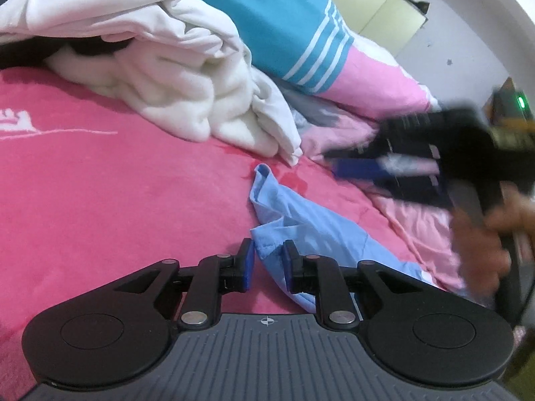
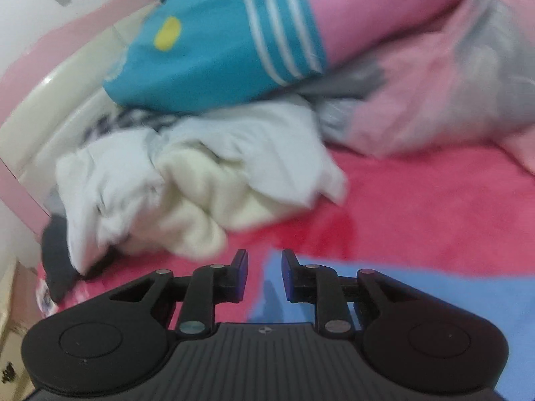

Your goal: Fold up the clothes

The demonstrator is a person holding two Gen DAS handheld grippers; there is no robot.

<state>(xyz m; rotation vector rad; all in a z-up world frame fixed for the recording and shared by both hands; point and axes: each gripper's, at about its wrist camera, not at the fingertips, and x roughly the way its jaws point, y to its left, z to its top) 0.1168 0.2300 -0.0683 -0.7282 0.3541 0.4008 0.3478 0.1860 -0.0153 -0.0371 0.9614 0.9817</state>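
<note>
Left tongs (image 1: pixel 267 264) stand narrowly parted, a fold of the light blue garment (image 1: pixel 301 227) lying between the pads, not pinched. That garment sprawls rumpled on the pink bed cover (image 1: pixel 117 183), running ahead and right of them. Right tongs (image 2: pixel 264 274) show a small gap too, nothing gripped, blue cloth beneath them. Ahead of both sits the white clothes heap (image 1: pixel 187 100), with the teal striped pillow (image 1: pixel 284 23) behind it.

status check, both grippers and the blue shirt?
Left gripper open, light blue shirt lying slack between its fingers. Right gripper open, over the shirt's edge, gripping nothing. White clothes pile behind on the pink blanket, not in the way.
</note>
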